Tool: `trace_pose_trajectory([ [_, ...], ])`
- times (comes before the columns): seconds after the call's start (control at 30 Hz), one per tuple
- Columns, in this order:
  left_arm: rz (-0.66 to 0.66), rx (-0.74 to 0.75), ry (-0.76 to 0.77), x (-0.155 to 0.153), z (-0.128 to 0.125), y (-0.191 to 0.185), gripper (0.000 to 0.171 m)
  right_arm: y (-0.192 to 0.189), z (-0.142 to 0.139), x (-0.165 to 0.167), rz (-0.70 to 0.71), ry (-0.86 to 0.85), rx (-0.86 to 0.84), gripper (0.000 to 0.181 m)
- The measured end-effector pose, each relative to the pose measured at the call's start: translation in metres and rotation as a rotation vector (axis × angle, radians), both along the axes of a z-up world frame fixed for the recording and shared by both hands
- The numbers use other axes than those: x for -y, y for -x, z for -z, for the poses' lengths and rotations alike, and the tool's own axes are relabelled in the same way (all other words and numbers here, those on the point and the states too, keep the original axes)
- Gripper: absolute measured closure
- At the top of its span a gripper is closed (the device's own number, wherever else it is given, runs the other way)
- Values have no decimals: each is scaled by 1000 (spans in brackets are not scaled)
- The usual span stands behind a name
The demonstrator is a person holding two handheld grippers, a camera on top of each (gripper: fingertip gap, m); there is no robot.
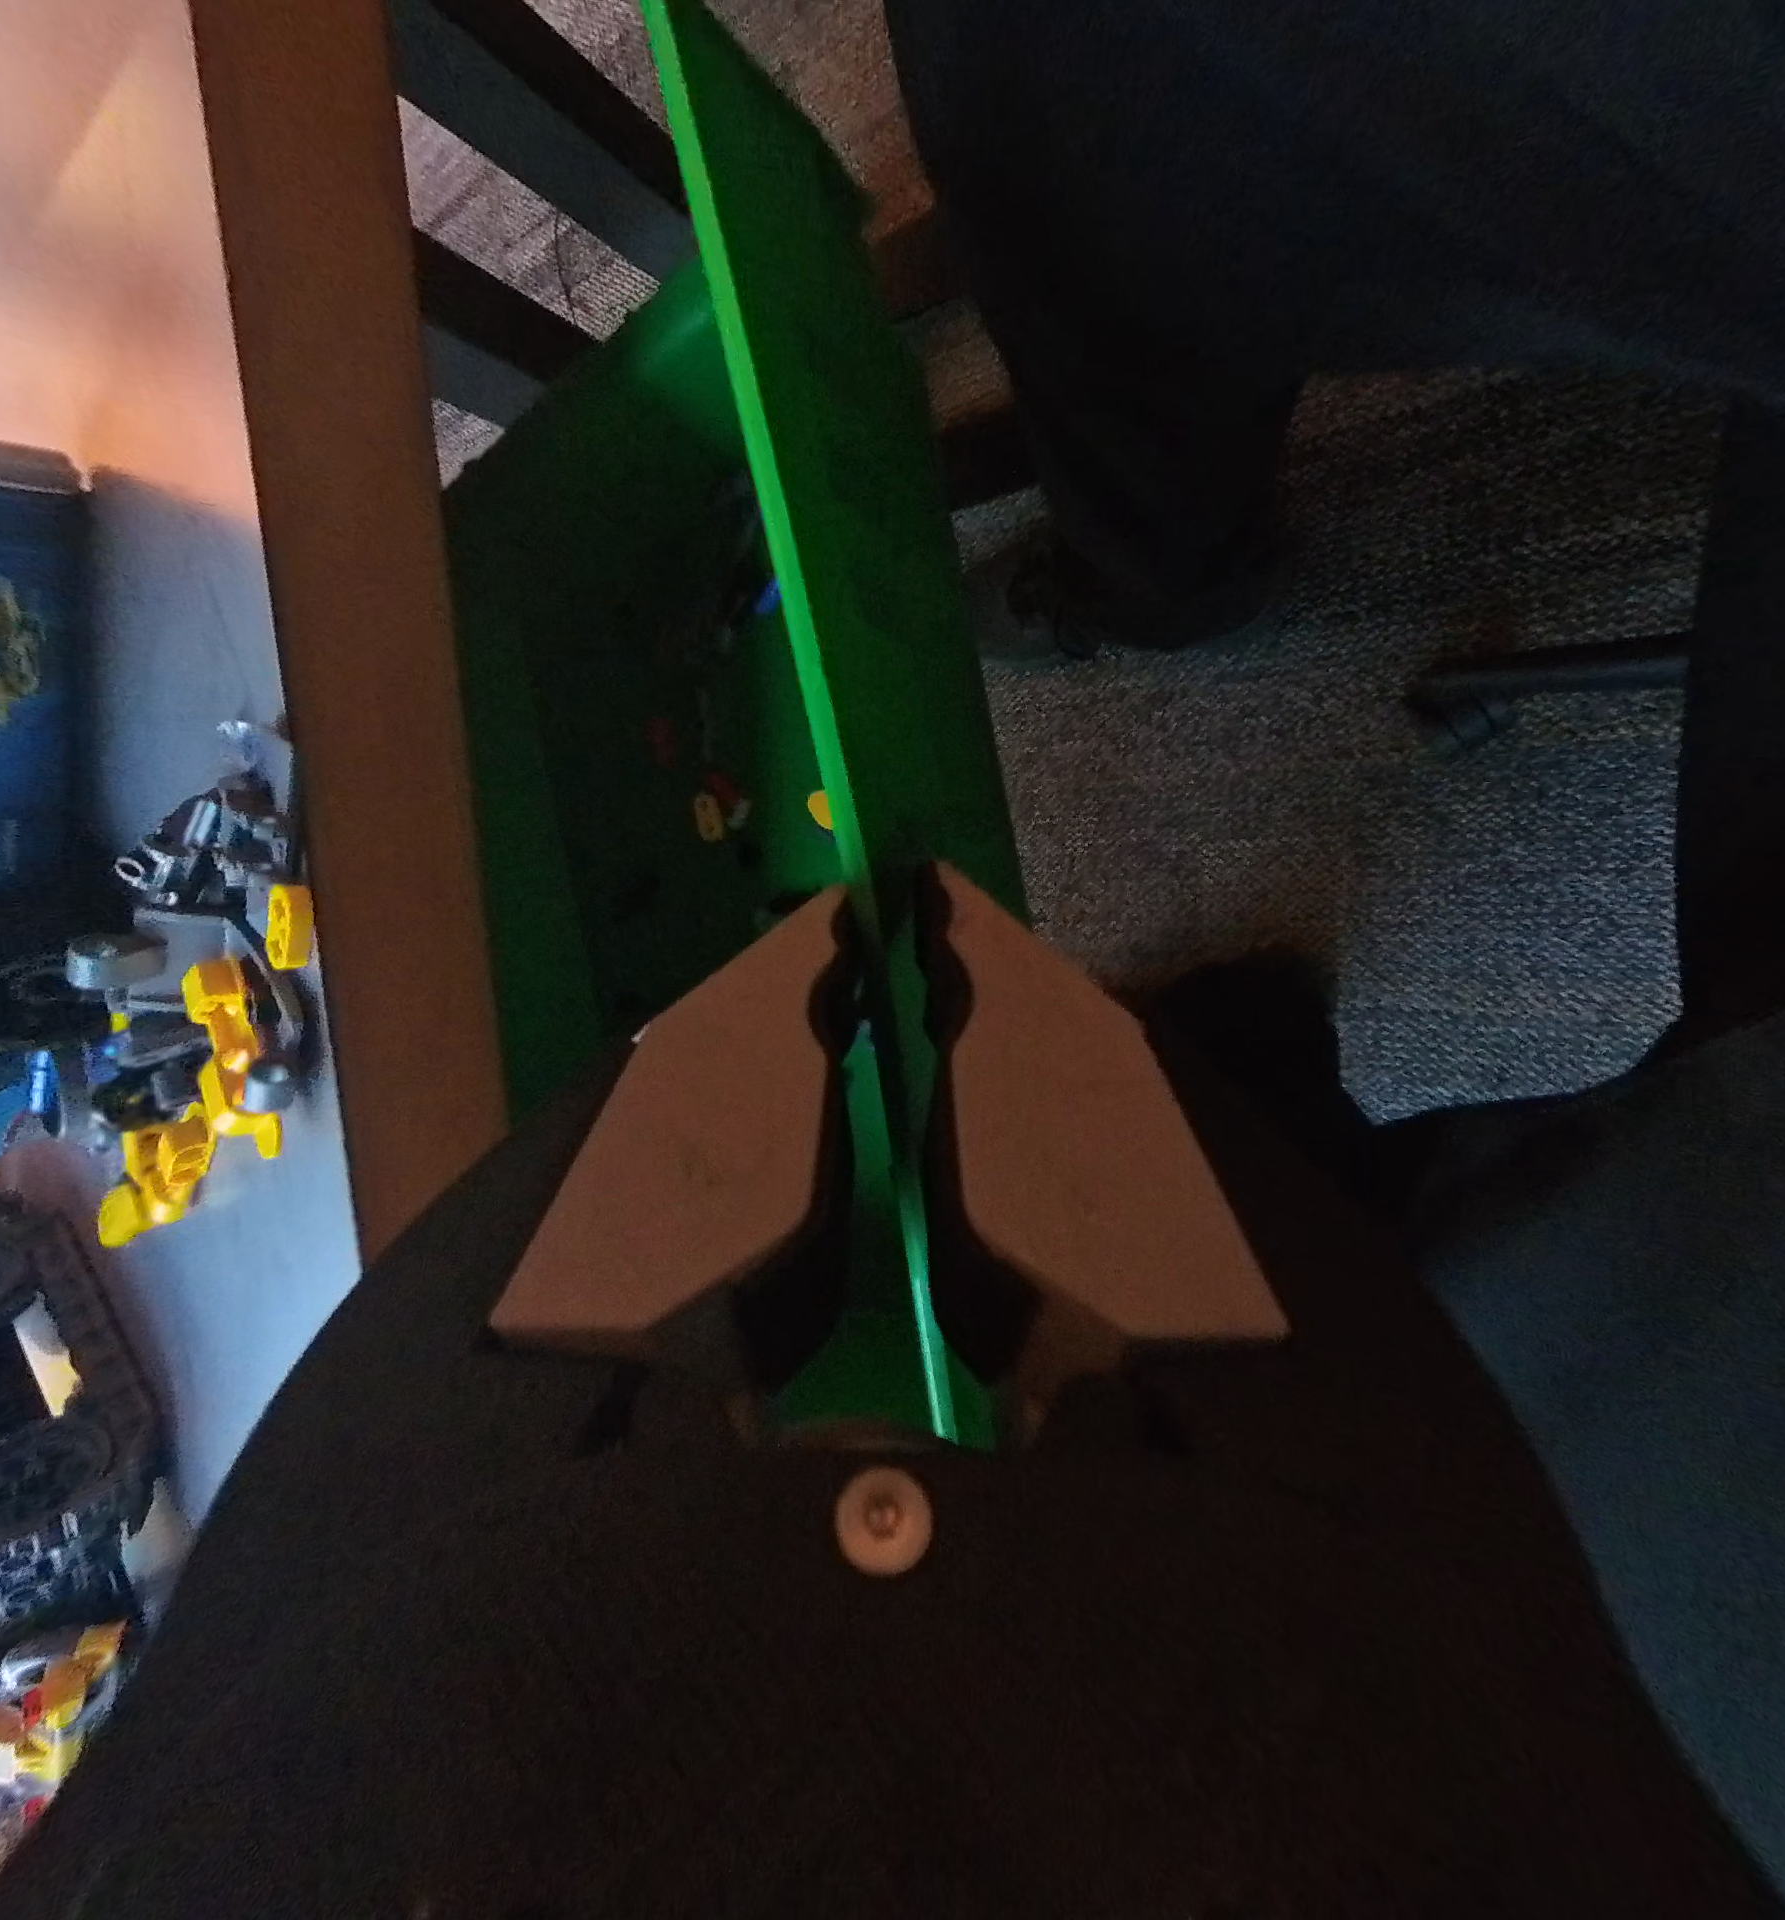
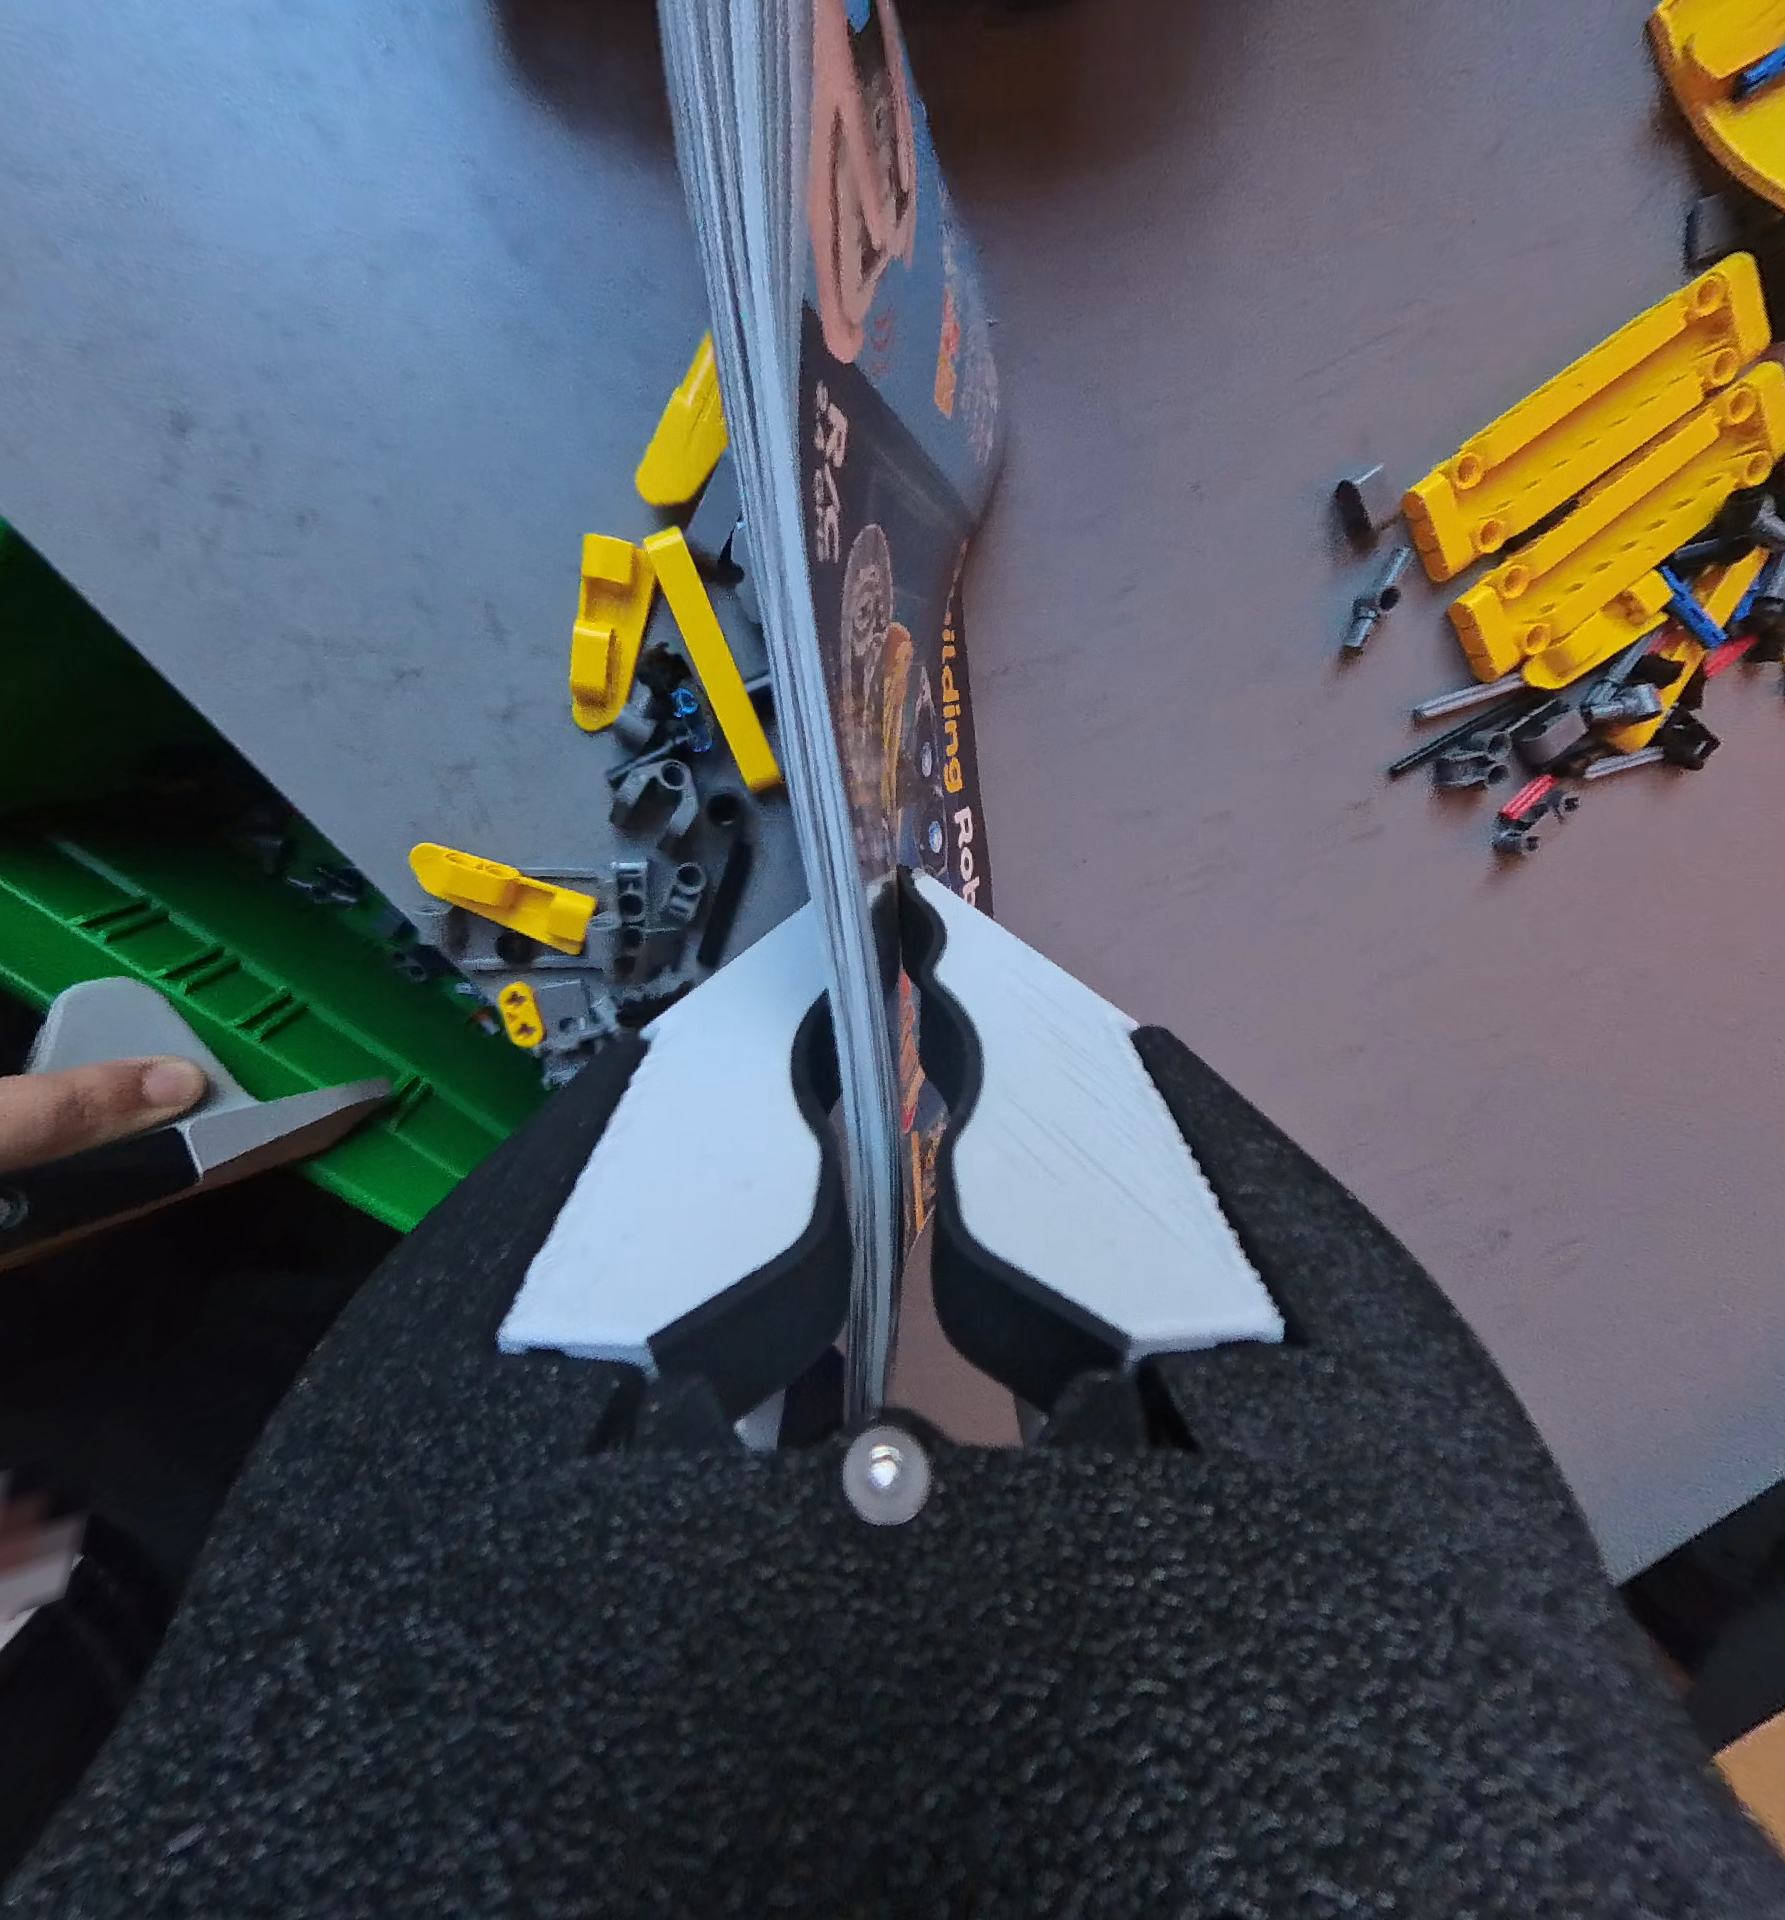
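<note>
The left hand-held gripper (image 1: 883,914) is clenched on the thin wall of a green plastic bin (image 1: 826,436), the rim running edge-on between its two fingers; the bin hangs beside the wooden edge (image 1: 348,623) of the bench, out over a speckled carpet (image 1: 1335,810), and a few small loose parts lie inside it. The right hand-held gripper (image 2: 883,904) is pinched on a thick booklet (image 2: 867,582) with a dark printed cover, held upright on its edge above the grey bench (image 2: 244,312). Just left of the booklet, toward the bench's near edge, sits a scatter of yellow beams and grey connectors (image 2: 649,727); a larger pile of yellow and dark pieces (image 2: 1615,561) lies well apart, toward the right edge. In the right wrist view the bin also shows at the left edge, with a person's hand (image 2: 57,1112) on the other gripper (its white finger lies against the bin's rim). A partly built model (image 1: 192,1039) stands on the bench in the left wrist view. To my eye both grasps sit on thin edges, so each would do best kept level and steady: a twist could let the bin's parts slide or the booklet's pages fan and slip.
</note>
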State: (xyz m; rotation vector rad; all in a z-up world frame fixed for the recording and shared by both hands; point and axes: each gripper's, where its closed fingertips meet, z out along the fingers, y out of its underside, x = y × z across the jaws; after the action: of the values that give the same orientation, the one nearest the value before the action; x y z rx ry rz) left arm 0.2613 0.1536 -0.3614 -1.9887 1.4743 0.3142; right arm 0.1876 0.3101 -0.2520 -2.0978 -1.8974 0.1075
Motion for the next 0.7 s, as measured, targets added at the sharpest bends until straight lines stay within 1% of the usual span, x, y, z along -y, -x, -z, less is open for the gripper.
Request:
trace_pose_trajectory([
  [0.43,-10,-5,-8,-1,-4,8,164,-14,0,39,-28,31,-10,181],
  [0.7,-5,-8,-7,0,-6,10,163,-24,-1,55,-42,29,0,181],
])
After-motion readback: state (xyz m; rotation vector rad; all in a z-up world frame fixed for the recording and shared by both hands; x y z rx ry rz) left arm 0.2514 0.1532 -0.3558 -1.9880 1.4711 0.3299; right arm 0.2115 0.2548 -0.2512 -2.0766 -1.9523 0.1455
